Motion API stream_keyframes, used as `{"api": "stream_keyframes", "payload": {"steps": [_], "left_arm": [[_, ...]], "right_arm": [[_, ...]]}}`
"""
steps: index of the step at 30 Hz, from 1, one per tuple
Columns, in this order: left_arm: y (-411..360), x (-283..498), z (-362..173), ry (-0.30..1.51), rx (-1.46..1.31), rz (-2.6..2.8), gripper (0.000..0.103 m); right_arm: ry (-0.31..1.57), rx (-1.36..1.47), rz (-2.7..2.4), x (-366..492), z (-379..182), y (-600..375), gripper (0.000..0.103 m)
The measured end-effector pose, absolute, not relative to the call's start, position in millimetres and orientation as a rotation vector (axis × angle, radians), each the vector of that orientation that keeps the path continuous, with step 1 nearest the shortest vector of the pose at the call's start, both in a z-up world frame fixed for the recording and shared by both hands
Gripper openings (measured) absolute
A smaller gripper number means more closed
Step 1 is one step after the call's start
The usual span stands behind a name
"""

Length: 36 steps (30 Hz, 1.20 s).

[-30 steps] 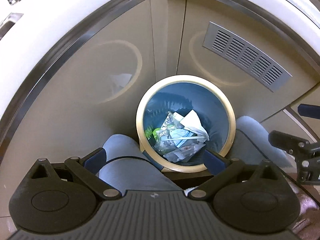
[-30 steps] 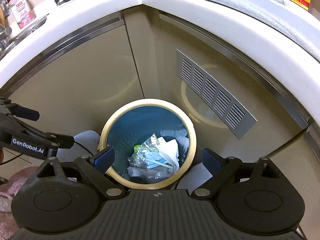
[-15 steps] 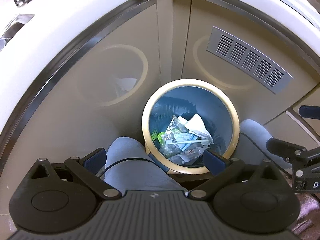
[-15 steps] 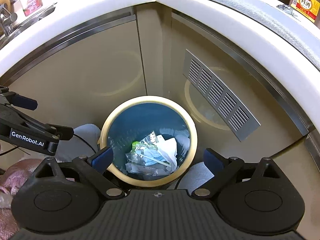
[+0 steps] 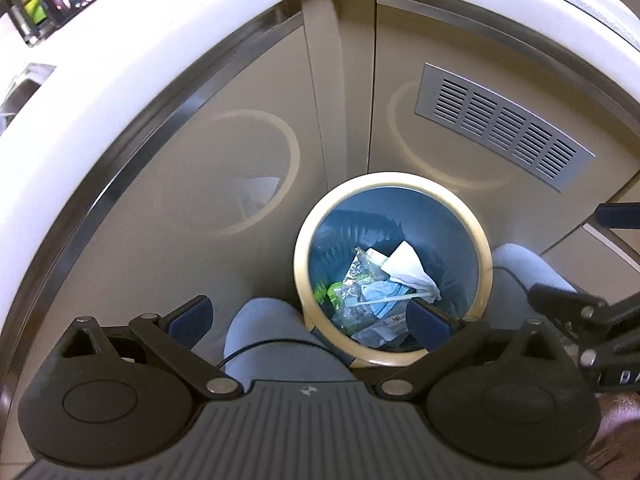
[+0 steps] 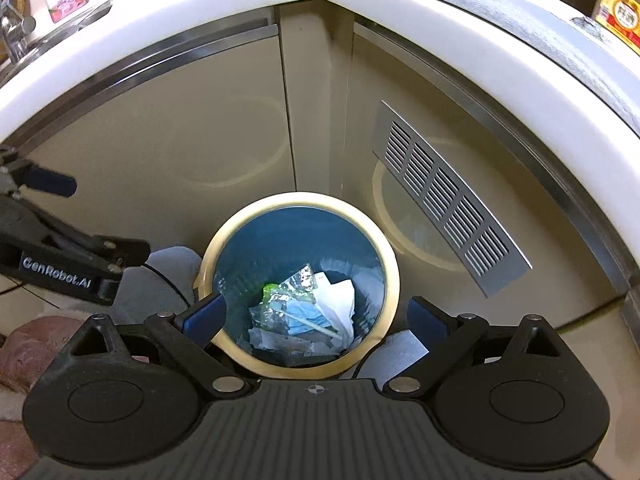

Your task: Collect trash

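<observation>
Item 1: round blue plastic waste bin with a cream-yellow rim [image 5: 301,280], standing on the floor in the inner corner where two beige cabinet fronts meet. The corner spot likely keeps it out of the walkway yet within reach of both runs of worktop.

Item 2: mixed trash inside the bin [image 5: 380,292]: crumpled white paper, clear crinkled plastic film, a pale blue face mask, something green, and a thin white stick. It covers the bottom only; the bin has plenty of room left.

Item 3: left hand-held gripper [image 5: 308,316], fingers spread wide, nothing between them, held above the bin's near rim.

Item 4: right hand-held gripper [image 6: 316,316], likewise spread and empty, held above the bin mouth. Both point down into the bin, a posture that fits a drop or an inspection; neither carries trash.

Item 5: grey slotted metal vent grille [image 6: 444,200] set in the right-hand cabinet front.

Item 6: white curved worktop [image 6: 400,8] overhanging the cabinets, bearing bottles and cartons at its far edges; labels too blurred to read.

Item 7: a person's light blue trouser knees [image 5: 272,328], flanking the bin, probably crouched.
</observation>
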<state>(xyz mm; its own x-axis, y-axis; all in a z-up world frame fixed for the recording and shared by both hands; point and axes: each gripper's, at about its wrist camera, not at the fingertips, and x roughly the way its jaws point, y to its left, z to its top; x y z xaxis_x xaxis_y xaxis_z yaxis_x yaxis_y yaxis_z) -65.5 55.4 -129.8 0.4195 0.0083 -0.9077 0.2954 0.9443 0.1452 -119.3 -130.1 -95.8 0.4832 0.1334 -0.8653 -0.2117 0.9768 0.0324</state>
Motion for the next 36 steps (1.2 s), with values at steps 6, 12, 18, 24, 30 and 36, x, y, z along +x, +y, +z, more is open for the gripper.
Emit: {"api": "stream_keyframes", "payload": {"steps": [6, 12, 18, 24, 30, 36], "left_arm": [[47.0, -28.2, -159.6, 1.241, 0.316, -0.18, 0.103], [48.7, 13.0, -190.5, 1.33, 0.377, -0.14, 0.103], [52.1, 42.1, -214.0, 1.432, 0.488, -0.159, 0.103], [55.5, 50.2, -220.8, 1.556, 0.553, -0.204, 0.103], [53.8, 58.5, -207.1, 1.649, 0.535, -0.235, 0.103], [48.5, 57.1, -209.5, 1.676, 0.553, -0.247, 0.103]], "right_arm": [[1.102, -0.099, 0.252, -88.9, -114.0, -130.6, 0.098], [1.208, -0.08, 0.301, -49.4, -136.5, -132.0, 0.098], [1.395, -0.033, 0.316, -9.4, -158.7, -138.3, 0.099], [1.454, -0.071, 0.281, 18.0, -154.4, -141.7, 0.099], [1.45, -0.112, 0.307, 32.5, -133.6, -143.6, 0.1], [1.486, -0.099, 0.331, 47.3, -135.0, -144.6, 0.1]]}}
